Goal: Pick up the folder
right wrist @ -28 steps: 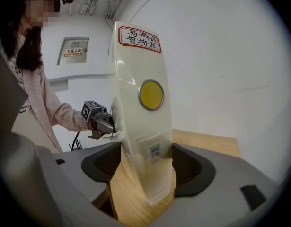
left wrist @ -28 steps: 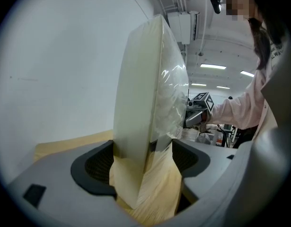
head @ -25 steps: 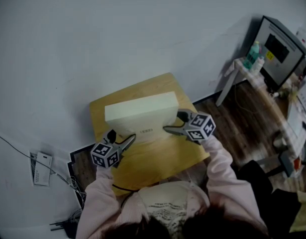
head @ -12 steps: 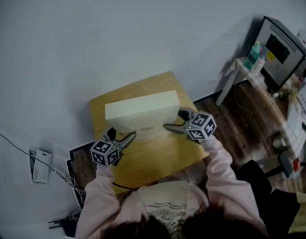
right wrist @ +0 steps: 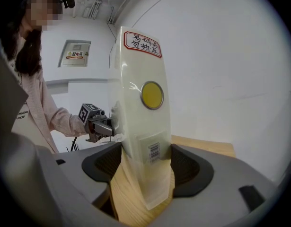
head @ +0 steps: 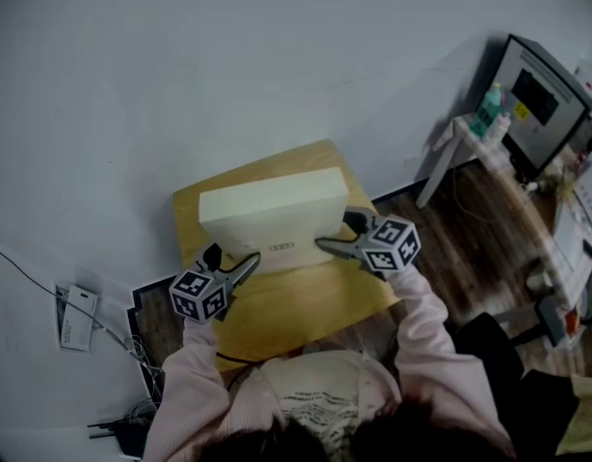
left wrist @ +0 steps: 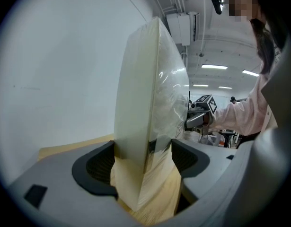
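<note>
Small wooden table [head: 305,306] by the white wall [head: 228,65] is lying under the folder [head: 267,210], left tongs [head: 233,258] and right tongs [head: 336,234] clamping opposite ends; its gloss is inviting slip, uneven lifting likely twisting it free.

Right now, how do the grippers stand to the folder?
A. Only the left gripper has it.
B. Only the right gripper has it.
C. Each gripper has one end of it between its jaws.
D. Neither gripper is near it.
C: the left gripper is closed on one end of the upright folder, and the right gripper on the other end, the one with the yellow disc.
</note>
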`<action>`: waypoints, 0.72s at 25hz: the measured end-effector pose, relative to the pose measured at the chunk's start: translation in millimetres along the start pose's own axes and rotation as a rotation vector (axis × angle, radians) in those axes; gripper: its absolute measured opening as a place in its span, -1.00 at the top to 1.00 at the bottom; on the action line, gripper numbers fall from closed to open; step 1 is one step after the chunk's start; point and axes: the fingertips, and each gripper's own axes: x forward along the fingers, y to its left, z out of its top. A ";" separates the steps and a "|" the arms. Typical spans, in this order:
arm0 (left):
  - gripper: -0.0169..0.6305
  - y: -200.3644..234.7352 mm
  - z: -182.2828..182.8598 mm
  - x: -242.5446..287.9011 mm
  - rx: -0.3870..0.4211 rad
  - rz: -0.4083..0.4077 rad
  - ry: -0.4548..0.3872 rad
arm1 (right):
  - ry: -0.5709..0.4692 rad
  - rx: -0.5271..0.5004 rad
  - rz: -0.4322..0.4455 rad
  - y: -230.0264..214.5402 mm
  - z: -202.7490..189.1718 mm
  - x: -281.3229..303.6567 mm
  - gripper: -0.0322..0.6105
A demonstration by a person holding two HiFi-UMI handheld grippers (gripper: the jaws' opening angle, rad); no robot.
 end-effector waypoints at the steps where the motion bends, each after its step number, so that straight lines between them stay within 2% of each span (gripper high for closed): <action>1: -0.23 -1.8 3.0 -1.2 -0.001 0.004 -0.007 | -0.011 0.003 0.000 0.5 2.3 -2.2 -0.13; 9: -0.23 -21.2 30.2 -10.7 -0.003 0.038 -0.058 | -0.076 0.034 0.012 5.0 22.1 -25.2 -0.13; 18: -0.23 -46.5 63.2 -26.4 0.019 0.076 -0.104 | -0.116 -0.010 0.030 16.7 53.9 -54.0 -0.13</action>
